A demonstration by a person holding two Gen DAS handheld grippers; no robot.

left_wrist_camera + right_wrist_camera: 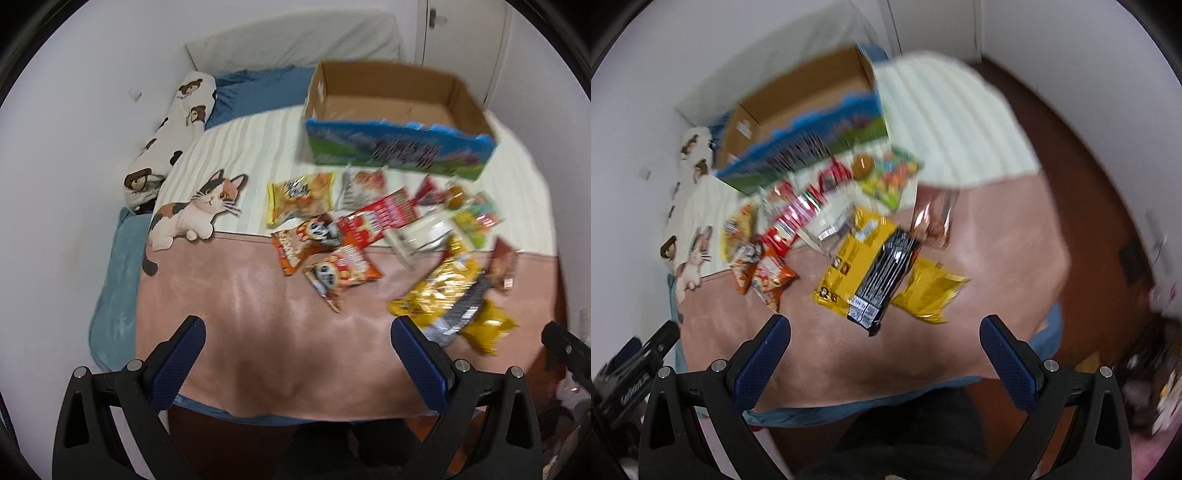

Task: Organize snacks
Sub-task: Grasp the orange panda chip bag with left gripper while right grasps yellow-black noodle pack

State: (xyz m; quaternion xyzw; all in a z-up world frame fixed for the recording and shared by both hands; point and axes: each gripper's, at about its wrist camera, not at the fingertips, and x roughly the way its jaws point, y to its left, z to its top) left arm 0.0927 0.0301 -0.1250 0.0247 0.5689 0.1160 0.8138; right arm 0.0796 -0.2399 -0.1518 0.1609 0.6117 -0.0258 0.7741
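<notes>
We hold both tongs, left and right, released; the black pack lies nearest the right, lengthwise ahead near the bed front edge.

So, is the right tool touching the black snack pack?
Apart. In the right wrist view the open right tool shows pink blanket between its fingertips and the black snack pack.

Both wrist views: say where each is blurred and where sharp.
Left wrist: cat print and gripper fingers sharp; box and yellow bags smeared. Right wrist: motion blur nearly everywhere, box streaked; only the fingers crisp.
</notes>
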